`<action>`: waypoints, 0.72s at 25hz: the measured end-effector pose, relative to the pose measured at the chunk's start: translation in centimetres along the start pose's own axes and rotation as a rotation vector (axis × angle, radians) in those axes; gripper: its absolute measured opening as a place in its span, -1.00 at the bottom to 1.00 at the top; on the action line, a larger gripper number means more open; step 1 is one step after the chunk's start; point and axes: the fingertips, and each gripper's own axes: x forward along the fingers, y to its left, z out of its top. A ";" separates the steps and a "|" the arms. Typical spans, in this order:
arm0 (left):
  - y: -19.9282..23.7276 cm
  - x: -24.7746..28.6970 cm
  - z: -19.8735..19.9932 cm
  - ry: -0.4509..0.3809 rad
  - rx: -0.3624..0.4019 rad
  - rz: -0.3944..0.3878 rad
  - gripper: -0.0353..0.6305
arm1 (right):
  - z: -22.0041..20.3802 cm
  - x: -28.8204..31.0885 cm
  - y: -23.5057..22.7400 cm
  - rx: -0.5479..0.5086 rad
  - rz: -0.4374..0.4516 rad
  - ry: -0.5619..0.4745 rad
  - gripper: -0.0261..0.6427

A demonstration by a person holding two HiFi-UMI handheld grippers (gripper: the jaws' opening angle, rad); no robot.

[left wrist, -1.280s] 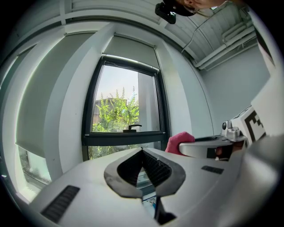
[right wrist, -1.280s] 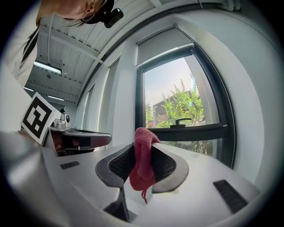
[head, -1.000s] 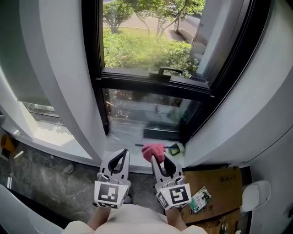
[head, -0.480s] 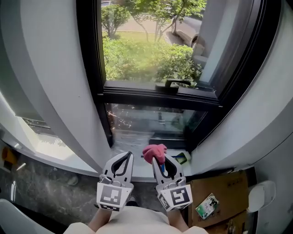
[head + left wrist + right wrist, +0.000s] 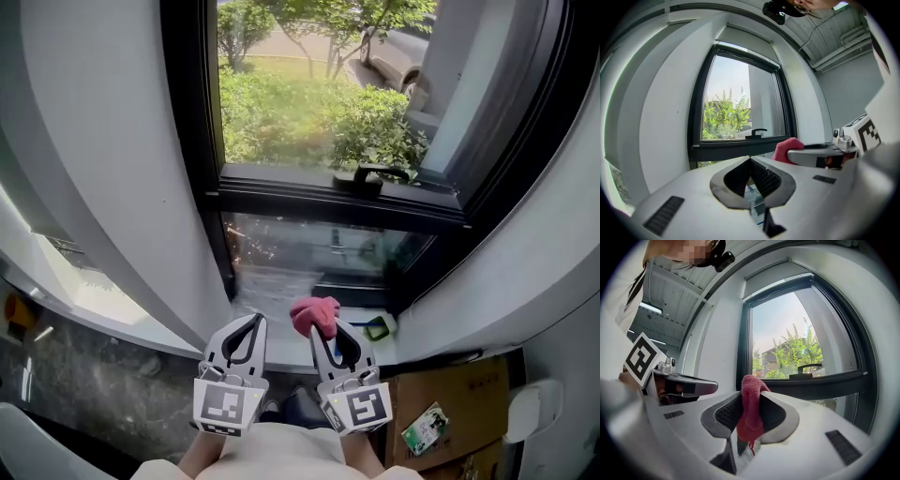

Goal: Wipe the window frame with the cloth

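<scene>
A black window frame [image 5: 337, 199] with a black handle [image 5: 371, 174] fills the upper middle of the head view. The frame [image 5: 820, 384] and the handle [image 5: 809, 366] show again in the right gripper view. My right gripper [image 5: 322, 325] is shut on a red cloth [image 5: 315, 314], bunched at its tips below the frame's lower pane. Between the jaws in the right gripper view, the cloth [image 5: 751, 409] hangs in a fold. My left gripper [image 5: 244, 326] sits beside it, shut and empty, its jaws [image 5: 751, 161] meeting at the tips. The cloth [image 5: 785, 147] shows at the right in the left gripper view.
A white sill [image 5: 281, 347] runs under the window, with a small green and black object [image 5: 378, 327] on it at the right. White curved walls [image 5: 103, 169] flank the window. A cardboard box [image 5: 445, 398] and a white object [image 5: 522, 411] lie at the lower right.
The view has shifted upward, so the window frame and handle sit lower in the picture. Both grippers stay side by side, the right one still holding the cloth.
</scene>
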 end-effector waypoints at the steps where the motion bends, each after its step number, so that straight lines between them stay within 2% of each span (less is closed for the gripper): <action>1: 0.2 0.3 0.0 -0.005 0.000 0.006 -0.87 | -0.1 0.3 -0.2 0.002 0.004 0.001 -0.62; 7: 0.8 3.0 0.1 0.018 -0.016 0.043 -0.87 | 0.2 2.4 -2.4 -0.006 0.034 -0.001 -0.62; 18: 0.5 8.8 1.8 -0.013 0.007 0.070 -0.87 | 1.2 5.7 -7.9 -0.024 0.057 -0.032 -0.62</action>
